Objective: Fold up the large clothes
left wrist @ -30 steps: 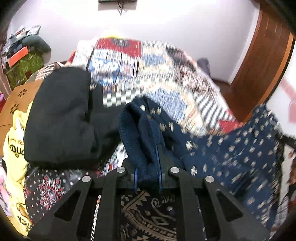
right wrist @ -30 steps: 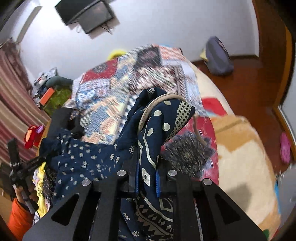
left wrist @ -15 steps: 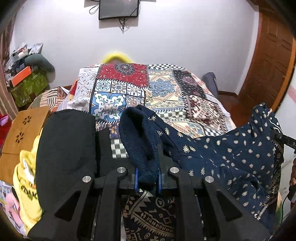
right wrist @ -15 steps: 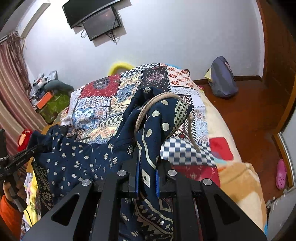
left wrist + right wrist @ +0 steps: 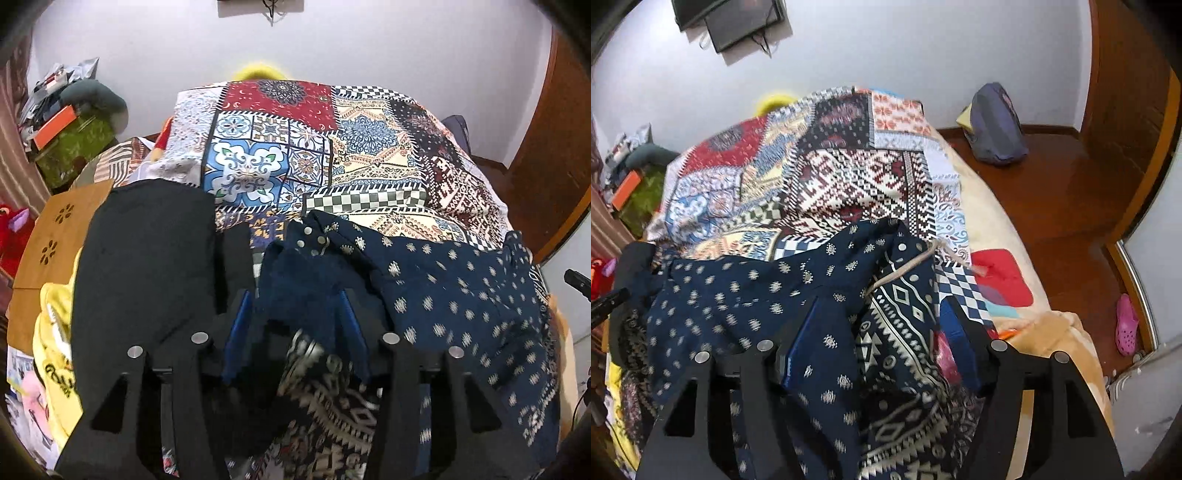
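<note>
Observation, both wrist views. The navy patterned garment (image 5: pixel 454 295) lay spread across the near end of the bed, on top of the patchwork bedspread (image 5: pixel 332 147), its dotted panel stretched from one gripper to the other and its geometric-print hem (image 5: pixel 908 332) hanging toward the near edge.

Left gripper (image 5: pixel 295 314): jaws had just been opening and stood apart. A bunched fold of the navy cloth sat between the blue pads, but the pads did not press on it; a gap showed on the left-hand side.

Right gripper (image 5: pixel 879 321): jaws likewise had just been opening and stood wide. The garment's printed edge, with its pale drawstring (image 5: pixel 905 269), lay loose between the fingers, unclamped.

Surroundings noted: a folded black garment (image 5: pixel 147 266) rested just beside the navy one on its left, touching or nearly so. A yellow printed garment (image 5: pixel 55 339) lay beyond that at the bed's edge, beside a wooden panel (image 5: pixel 62 229) with cut-out flower holes. On the wooden floor to the right sat a grey-blue backpack (image 5: pixel 993 125) against the wall and a pink clog (image 5: pixel 1126 325) near the door frame. A wall-mounted screen (image 5: pixel 738 18) hung above the head of the bed.
</note>
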Demonstrator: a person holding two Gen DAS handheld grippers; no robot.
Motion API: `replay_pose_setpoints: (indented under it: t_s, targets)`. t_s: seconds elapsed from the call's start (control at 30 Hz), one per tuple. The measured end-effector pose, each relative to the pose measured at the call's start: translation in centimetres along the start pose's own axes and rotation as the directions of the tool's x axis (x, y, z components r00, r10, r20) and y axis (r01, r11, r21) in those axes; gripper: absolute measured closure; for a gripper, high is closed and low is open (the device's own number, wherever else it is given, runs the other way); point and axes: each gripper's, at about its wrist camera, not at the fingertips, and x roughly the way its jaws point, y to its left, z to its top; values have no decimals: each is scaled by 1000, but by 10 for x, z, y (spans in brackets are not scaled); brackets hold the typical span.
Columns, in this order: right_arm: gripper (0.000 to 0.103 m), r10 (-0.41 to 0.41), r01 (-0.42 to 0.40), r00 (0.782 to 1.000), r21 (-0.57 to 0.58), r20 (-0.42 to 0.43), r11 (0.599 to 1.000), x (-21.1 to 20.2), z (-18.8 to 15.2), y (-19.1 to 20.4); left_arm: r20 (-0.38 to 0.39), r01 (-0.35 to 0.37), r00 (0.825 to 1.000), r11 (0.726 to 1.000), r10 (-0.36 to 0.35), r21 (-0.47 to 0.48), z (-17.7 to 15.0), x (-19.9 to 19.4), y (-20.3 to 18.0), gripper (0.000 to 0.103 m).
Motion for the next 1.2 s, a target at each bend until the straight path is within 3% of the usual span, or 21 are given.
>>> replay_pose_setpoints:
  t_s: [0.13,0.33,0.6,0.7,0.87,0.97,1.1,1.2]
  targets:
    - [31,-19,20,1000,-52,23,998,-41,-8,2,20,3,1000,1000,-3,10,-9,-32,4,47]
    - [30,-2,11,995,-90,102,996,-108,-20,10,60,45,997,999,-47,30,-27,-96,3,44]
    - [21,25,-9,989,-107,149,994,-165,-55,18,68,107,991,991,-112,82,-73,-157,-1,28]
    - [20,31,-14,991,-134,130,991,-172,-75,22,42,123,991,989,-127,77,-100,-162,-2,14]
    - [20,32,-24,998,-147,57,989,-164,-109,24,-51,160,986,985,-157,59,-142,-151,-3,14]
    - [20,27,-28,1000,-131,-6,991,-151,-132,21,-119,194,974,981,-191,12,-169,-137,-1,14]
    - [20,41,-47,995,-63,-89,997,-136,-161,11,-232,240,942,970,-243,-43,-202,-113,-5,14]
    - [20,51,-55,990,-31,-133,998,-127,-179,2,-274,249,928,967,-253,-49,-222,-102,-8,14]
